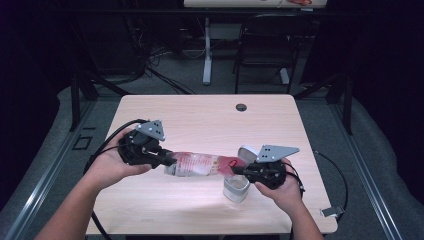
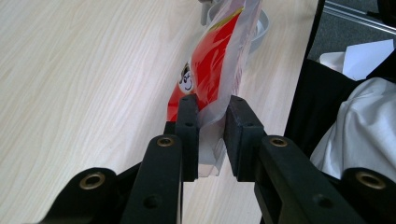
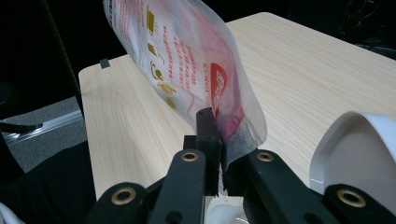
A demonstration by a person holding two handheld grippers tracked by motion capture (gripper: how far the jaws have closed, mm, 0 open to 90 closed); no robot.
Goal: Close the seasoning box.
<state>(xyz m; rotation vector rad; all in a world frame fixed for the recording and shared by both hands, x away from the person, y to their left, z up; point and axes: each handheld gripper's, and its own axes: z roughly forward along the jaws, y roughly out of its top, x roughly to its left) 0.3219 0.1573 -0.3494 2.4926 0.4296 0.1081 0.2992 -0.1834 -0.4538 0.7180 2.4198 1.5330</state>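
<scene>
A clear plastic pouch [image 1: 200, 164] with red print hangs stretched level above the light wooden table [image 1: 200, 120], held at both ends. My left gripper [image 1: 170, 161] is shut on its left end; in the left gripper view the jaws [image 2: 212, 121] pinch the pouch's [image 2: 210, 60] folded white edge. My right gripper [image 1: 236, 170] is shut on the other end, and in the right gripper view its jaws [image 3: 219, 140] clamp the pouch [image 3: 187, 56] at its lower corner. A small white container [image 1: 236, 187] stands just below the right gripper, its hinged lid [image 1: 247, 152] raised.
A round cable hole [image 1: 241, 107] sits near the table's far edge. A dark chair [image 1: 265, 45] and a desk leg [image 1: 207, 50] stand beyond the table. The white lid [image 3: 359, 149] rises close to the right of my right jaws.
</scene>
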